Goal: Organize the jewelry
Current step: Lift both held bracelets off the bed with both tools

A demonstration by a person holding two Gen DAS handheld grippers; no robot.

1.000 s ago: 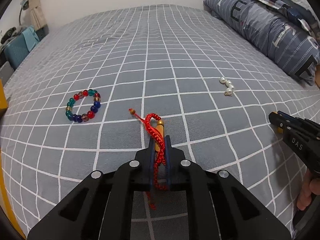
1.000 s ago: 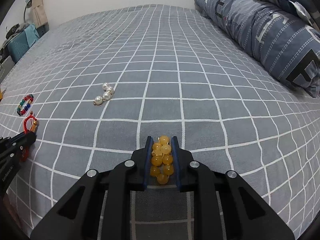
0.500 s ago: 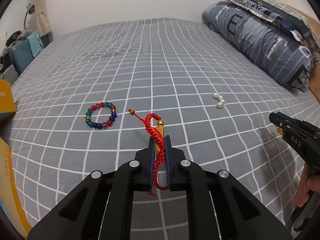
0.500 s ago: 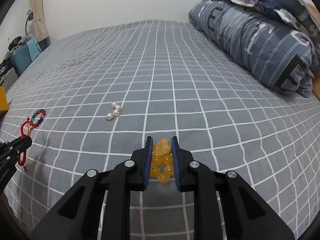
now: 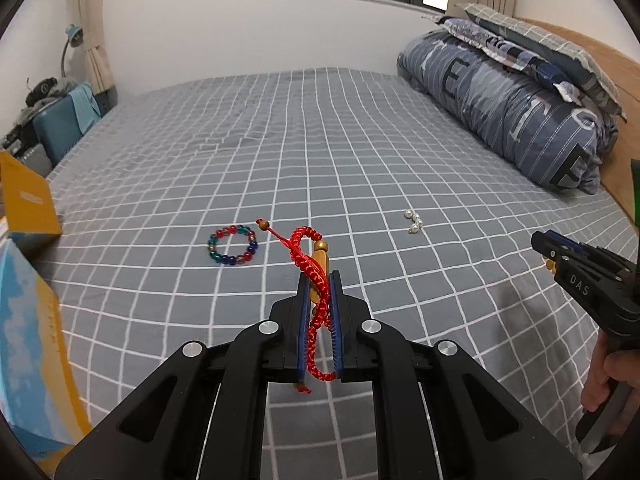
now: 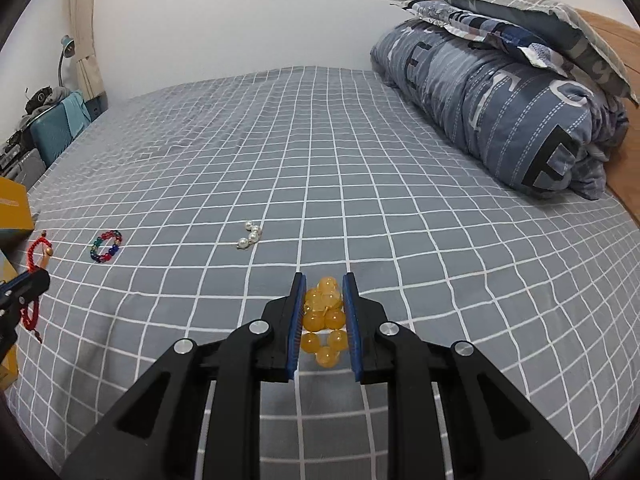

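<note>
My left gripper (image 5: pixel 319 280) is shut on a red braided cord bracelet (image 5: pixel 308 252) with gold beads, held above the bed; it also shows in the right wrist view (image 6: pixel 38 256). My right gripper (image 6: pixel 323 280) is shut on a yellow bead bracelet (image 6: pixel 324 318), also held above the bed. A multicoloured bead bracelet (image 5: pixel 233 245) lies on the grey checked bedsheet (image 5: pixel 320 140), ahead and left of my left gripper. A small string of pearls (image 5: pixel 414 221) lies on the sheet ahead and to its right, and shows in the right wrist view (image 6: pixel 251 234).
A yellow box (image 5: pixel 28 208) and a blue and yellow box (image 5: pixel 32 352) stand at the left edge of the bed. A rolled quilt (image 5: pixel 512 108) and pillows lie along the right side. A blue suitcase (image 5: pixel 60 124) stands beyond the bed at far left.
Both grippers have risen and pulled back from the sheet with their bracelets held; the bracelets and pearls on the bed look farther away, and the boxes at left have come into view.
</note>
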